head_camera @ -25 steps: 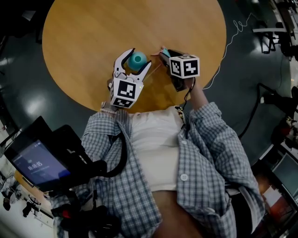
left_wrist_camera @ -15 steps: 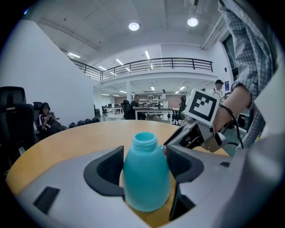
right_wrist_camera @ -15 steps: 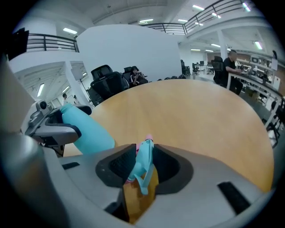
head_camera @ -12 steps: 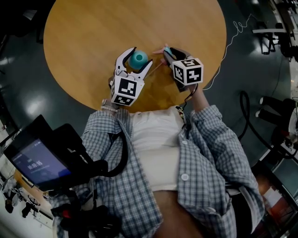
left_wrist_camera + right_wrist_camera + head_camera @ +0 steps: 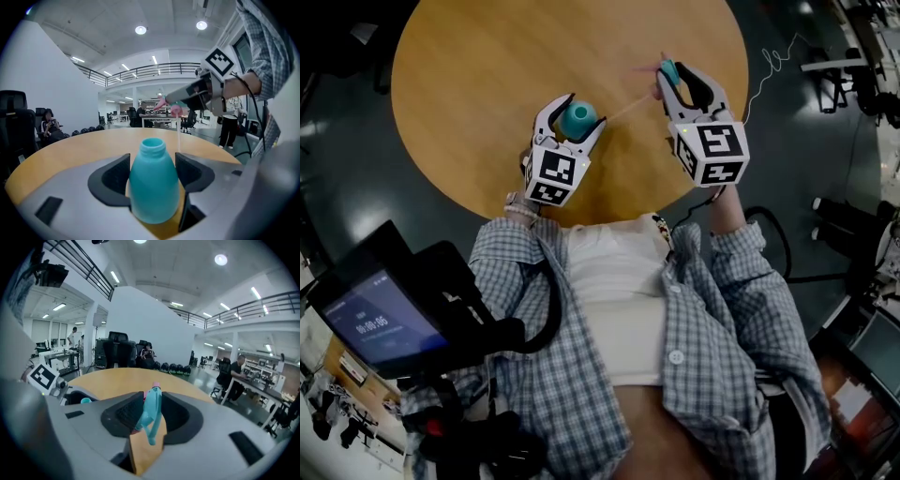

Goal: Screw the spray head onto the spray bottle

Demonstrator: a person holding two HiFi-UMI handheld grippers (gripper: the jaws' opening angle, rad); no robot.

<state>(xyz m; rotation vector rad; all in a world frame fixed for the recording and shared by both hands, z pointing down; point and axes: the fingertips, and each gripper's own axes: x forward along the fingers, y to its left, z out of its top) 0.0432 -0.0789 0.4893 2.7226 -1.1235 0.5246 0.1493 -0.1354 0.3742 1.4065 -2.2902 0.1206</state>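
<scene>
- Teal bottle (image 5: 577,120) stands upright on the round wooden table (image 5: 469,66), just left of centre in the head view and near the table's lower edge. Its neck is open, with no cap.
- Left gripper (image 5: 577,114): jaws are clamped on the bottle, one dark pad on each flank below the shoulder. In the left gripper view the bottle (image 5: 154,187) fills the gap at lower centre.
- Right gripper (image 5: 677,77) is at the upper right of the head view, well apart from the bottle and held clear of the tabletop.
- Right jaws have just been closing, and they grip the spray head (image 5: 668,69). In the right gripper view the spray head (image 5: 151,413) sits between the pads at centre. It has a teal body, the trigger hangs down and the tip on top is pink.
- Thin pale tube (image 5: 178,136) hangs from the spray head. In the left gripper view it passes just right of the bottle neck, outside the opening. Its lower end is hidden behind the jaw.
- Spray head is not yet on the bottle.
- Marker cubes: left (image 5: 553,176) is just below the bottle, right (image 5: 712,150) is below the right jaws.
- Checked shirt (image 5: 722,319) of the person fills the lower half of the head view.
</scene>
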